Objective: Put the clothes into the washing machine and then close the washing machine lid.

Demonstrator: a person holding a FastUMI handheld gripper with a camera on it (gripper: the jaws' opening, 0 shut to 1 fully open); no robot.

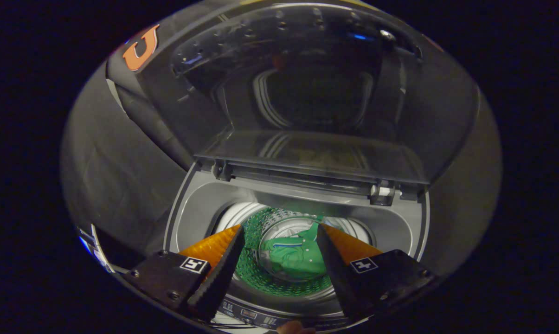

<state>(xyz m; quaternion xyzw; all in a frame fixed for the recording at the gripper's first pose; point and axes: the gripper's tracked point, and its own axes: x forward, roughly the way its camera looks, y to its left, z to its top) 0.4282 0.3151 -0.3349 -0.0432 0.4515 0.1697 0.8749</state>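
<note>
The tool (279, 232) hangs over the top-loading washing machine (186, 218), fingers spread wide with nothing in them. The green clothes (293, 257) sit down in the drum, seen between the fingers. Lid (307, 93) stands upright behind the opening.

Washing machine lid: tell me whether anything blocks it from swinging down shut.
The gripper itself does: its jaws are open and empty above the drum opening, under the raised lid. The green garment lies low inside the drum, below the rim. Nothing else visible stands in the way.
</note>
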